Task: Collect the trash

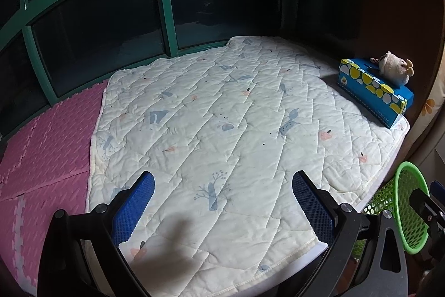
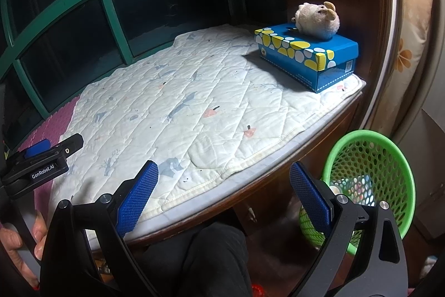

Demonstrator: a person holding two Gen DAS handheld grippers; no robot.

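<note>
- The left gripper [image 1: 222, 202] is hovering low in the frame over the quilted mat [image 1: 222, 116], its blue pads spread wide with nothing between them; probably it is being held ready to reach for litter
- The right gripper [image 2: 224, 194] is sitting at the bottom of its frame, jaws likewise parted and empty, straddling the mat's front edge and the dark gap below it
- The green basket [image 2: 370, 171] is standing at the lower right beyond the mat's edge, just beside the right gripper, likely so that drops are short; pale and colourful bits are showing through its mesh, so some trash is seemingly lying inside already
- No loose trash is showing on the mat in either view, so the collecting is looking nearly finished
- The tissue box [image 2: 308, 52] is resting at the upper right with a plush toy [image 2: 317, 18] sitting on top, out of the way against the wooden wall
</note>
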